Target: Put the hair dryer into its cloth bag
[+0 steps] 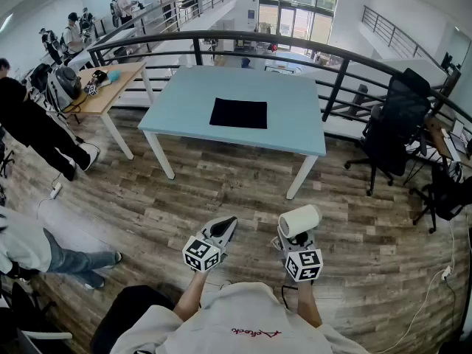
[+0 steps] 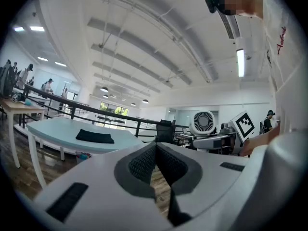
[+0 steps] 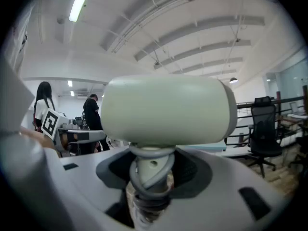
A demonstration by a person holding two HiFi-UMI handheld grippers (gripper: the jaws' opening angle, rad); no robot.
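Closest to the camera is the person's white top (image 1: pixel 221 323), with both arms reaching out over the wooden floor (image 1: pixel 221 190). The left gripper (image 1: pixel 227 224) is held level, and its fingers (image 2: pixel 139 165) are pressed together with nothing between them. Just beside it, the right gripper (image 1: pixel 293 239) tips down a little. Its fingers (image 3: pixel 113 171) pinch the handle of the hair dryer (image 1: pixel 299 220), so the hair dryer is up in the air in front of the person, not on any worktop. The hair dryer is cream white, and its fat round body lies sideways above the fingers. A grey cord (image 3: pixel 151 174) is wound round the handle, right where the fingers squeeze it. Further off across the floor stands a light blue worktop (image 1: pixel 295 120) on white legs. The black cloth bag (image 1: pixel 238 113) lies flat near the middle of it, well apart from the hair dryer. A wooden desk (image 1: pixel 110 87) with some small things on it stands to the left of the blue worktop, and a person in black (image 1: pixel 29 127) stands near it. A black office chair (image 1: pixel 394 127) is on the right. Behind the blue worktop a dark curved railing (image 1: pixel 221 37) runs across the room, and more people stand far away at the back left
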